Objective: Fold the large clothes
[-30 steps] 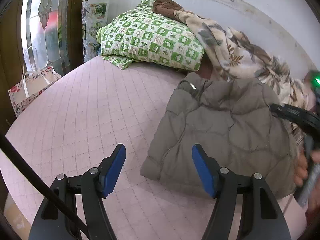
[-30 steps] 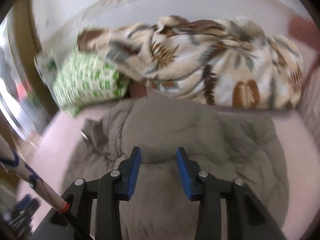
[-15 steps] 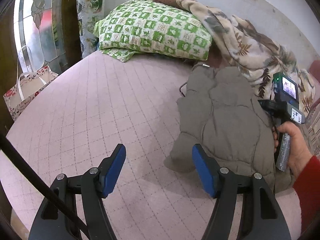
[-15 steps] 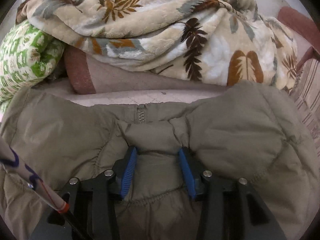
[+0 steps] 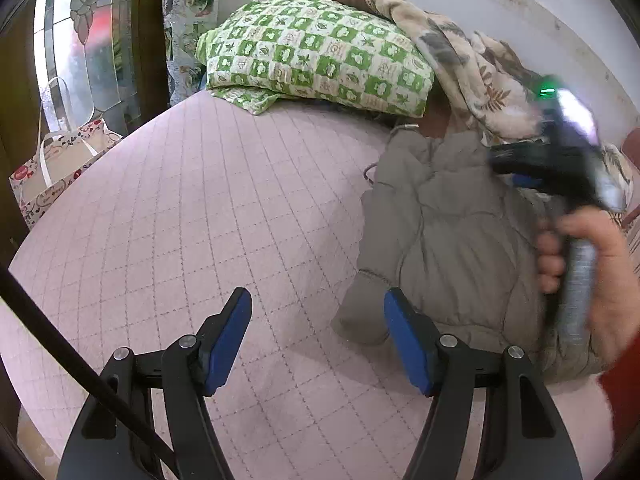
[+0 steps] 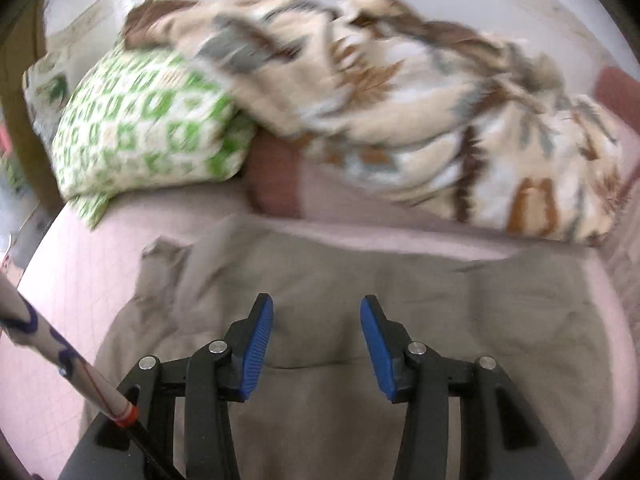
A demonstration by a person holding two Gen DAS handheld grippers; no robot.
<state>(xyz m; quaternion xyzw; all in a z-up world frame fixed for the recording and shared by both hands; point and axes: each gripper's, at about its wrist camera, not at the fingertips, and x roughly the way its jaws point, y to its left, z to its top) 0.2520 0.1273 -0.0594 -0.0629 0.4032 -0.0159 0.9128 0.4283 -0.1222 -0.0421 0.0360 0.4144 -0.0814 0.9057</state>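
A gift bag, contents hidden, appeared only in the left view. The olive jacket lay folded on the pink bedspread. Left gripper gaped empty; right gripper, jaws just widening, held nothing above the jacket.

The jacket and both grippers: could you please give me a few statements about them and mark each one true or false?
1. The jacket lies on the pink quilt. True.
2. The left gripper is shut on the jacket. False: its jaws stand open with nothing between them, above the quilt beside the jacket.
3. The right gripper is open above the jacket. True: its jaws have just been opening, and no fabric is pinched.
4. The green pillow rests on top of the jacket. False: it lies beyond it, partly under the leaf-print blanket.
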